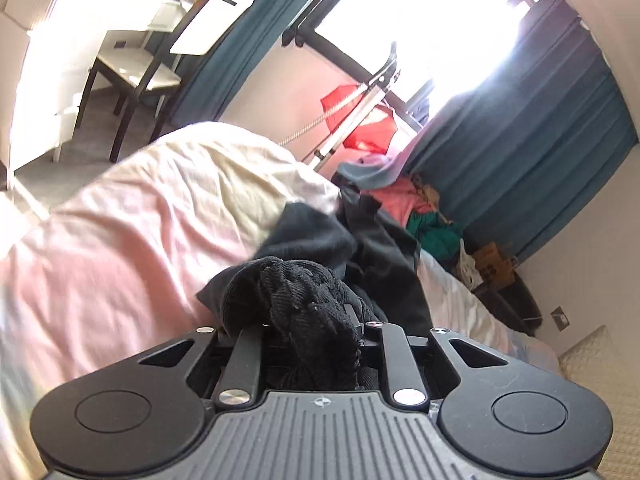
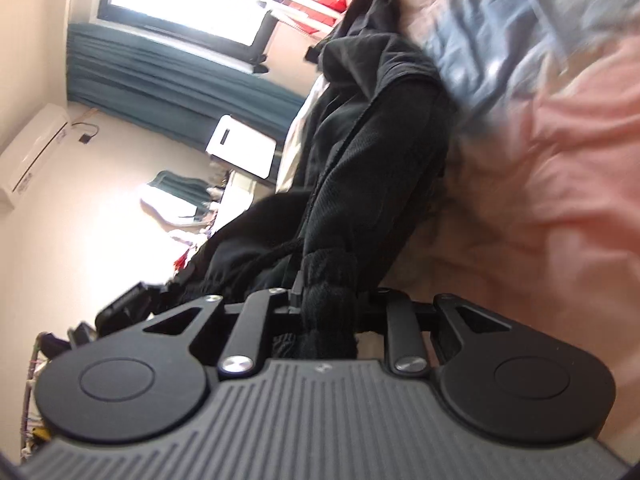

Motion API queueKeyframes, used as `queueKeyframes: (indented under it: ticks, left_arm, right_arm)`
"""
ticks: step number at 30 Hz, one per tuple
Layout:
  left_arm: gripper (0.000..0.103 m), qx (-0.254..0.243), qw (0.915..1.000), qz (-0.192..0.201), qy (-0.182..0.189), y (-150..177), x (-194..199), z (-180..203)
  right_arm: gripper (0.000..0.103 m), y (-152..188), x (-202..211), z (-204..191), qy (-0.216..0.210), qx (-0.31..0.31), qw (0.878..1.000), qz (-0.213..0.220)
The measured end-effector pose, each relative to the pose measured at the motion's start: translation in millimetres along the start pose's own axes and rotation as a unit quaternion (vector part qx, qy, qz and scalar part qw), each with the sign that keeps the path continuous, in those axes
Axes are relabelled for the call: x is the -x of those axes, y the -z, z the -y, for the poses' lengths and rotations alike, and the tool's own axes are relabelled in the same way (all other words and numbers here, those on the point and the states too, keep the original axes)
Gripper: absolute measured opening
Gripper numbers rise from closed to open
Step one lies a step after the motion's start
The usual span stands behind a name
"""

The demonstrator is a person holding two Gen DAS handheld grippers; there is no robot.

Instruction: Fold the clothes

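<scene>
A black garment (image 1: 360, 248) lies on a bed with a pink, cream and pale blue cover (image 1: 120, 248). My left gripper (image 1: 310, 322) is shut on a bunched ribbed edge of the black garment, which hides the fingertips. In the right wrist view the same black garment (image 2: 380, 128) stretches away over the bed cover (image 2: 560, 180). My right gripper (image 2: 328, 300) is shut on another bunched ribbed part of it, with a drawstring running off to the left. Both grippers hold the cloth just above the bed.
A pile of coloured clothes (image 1: 416, 208) lies at the bed's far side by teal curtains (image 1: 520, 152). A red drying rack (image 1: 360, 116) stands under the window. A chair (image 1: 160, 60) and white desk (image 1: 100, 4) stand to the left. An air conditioner (image 2: 32, 148) hangs on the wall.
</scene>
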State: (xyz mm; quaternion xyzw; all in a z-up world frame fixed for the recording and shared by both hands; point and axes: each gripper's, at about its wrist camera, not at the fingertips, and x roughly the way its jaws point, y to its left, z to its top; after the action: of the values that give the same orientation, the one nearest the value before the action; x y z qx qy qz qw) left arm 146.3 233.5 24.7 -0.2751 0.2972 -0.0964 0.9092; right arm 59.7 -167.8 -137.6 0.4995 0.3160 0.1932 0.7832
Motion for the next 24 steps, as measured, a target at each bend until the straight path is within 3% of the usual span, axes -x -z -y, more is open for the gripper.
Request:
queueKeyframes:
  ticks: [5,7,10,13,16,18,24]
  left_arm:
    - [0.019,-0.046,0.9981,0.028,-0.030,-99.0,2.1,-24.9]
    - [0.018,-0.053,0.9961,0.033,-0.062,-136.9,-9.9,-40.1]
    - [0.018,-0.069,0.9899,0.028,-0.121,-169.0,-50.6,-74.5]
    - [0.018,-0.085,0.9821,0.011,-0.168,-169.6,-99.6,-126.7]
    - [0.018,-0.047,0.9811,-0.019,-0.187,-150.3,-131.4,-178.6]
    - [0.018,-0.031,0.9804,-0.035,-0.191,-137.8,-149.0,-205.8]
    - [0.025,-0.043,0.9847,-0.027,-0.167,-128.2,-135.1,-210.6]
  right_arm:
    - [0.022,44.3,-89.6,-46.4,-0.079,-0.007,0.996,-0.039]
    - [0.023,57.1,-133.3,-64.3,-0.102,-0.003,0.993,-0.059]
    - [0.024,73.0,-193.9,-84.4,-0.107,0.017,0.990,-0.090]
    - [0.024,86.9,-247.8,-92.4,-0.075,0.053,0.988,-0.120]
    - [0.025,96.3,-282.0,-80.3,-0.019,0.078,0.987,-0.139]
    - [0.026,101.3,-285.4,-70.8,-0.012,0.090,0.986,-0.141]
    - [0.035,86.9,-289.3,-80.1,-0.003,0.150,0.980,-0.134]
